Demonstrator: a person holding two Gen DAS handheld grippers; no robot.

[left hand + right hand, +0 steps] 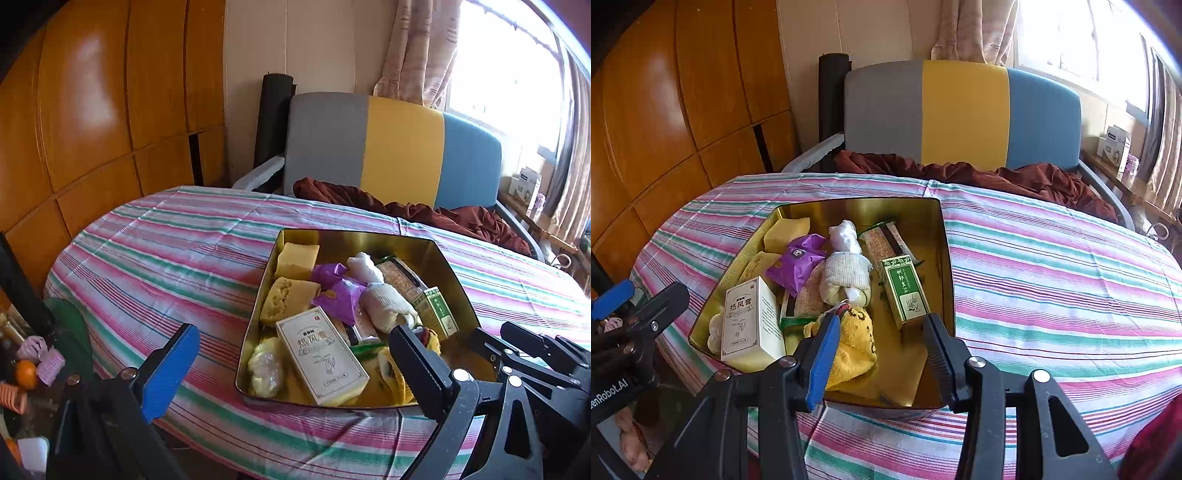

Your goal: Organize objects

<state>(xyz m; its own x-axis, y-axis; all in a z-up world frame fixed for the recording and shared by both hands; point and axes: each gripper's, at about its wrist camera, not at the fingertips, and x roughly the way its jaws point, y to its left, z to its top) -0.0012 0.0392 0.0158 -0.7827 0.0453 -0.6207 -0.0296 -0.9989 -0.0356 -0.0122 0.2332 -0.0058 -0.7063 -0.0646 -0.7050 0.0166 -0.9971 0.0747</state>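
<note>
Bright daylight from the blown-out window (506, 74) at upper right. Glare on the glossy orange wooden wardrobe panels (88, 96) and inside the gold metal tin (871, 210). Strong fisheye bending, dark corners. Sharp throughout.

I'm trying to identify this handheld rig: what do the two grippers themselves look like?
Both are black scissor-style linkages with silver pivot bolts. Each left gripper and right gripper has one blue-padded finger and one black ribbed finger. White lettering ending "Robot.AI" marks the left gripper's body in the right wrist view.

tablecloth (1052, 266): pink, green, white stripes
tin (857, 210): shiny gold
chair back (964, 114): grey, yellow, blue blocks
</note>
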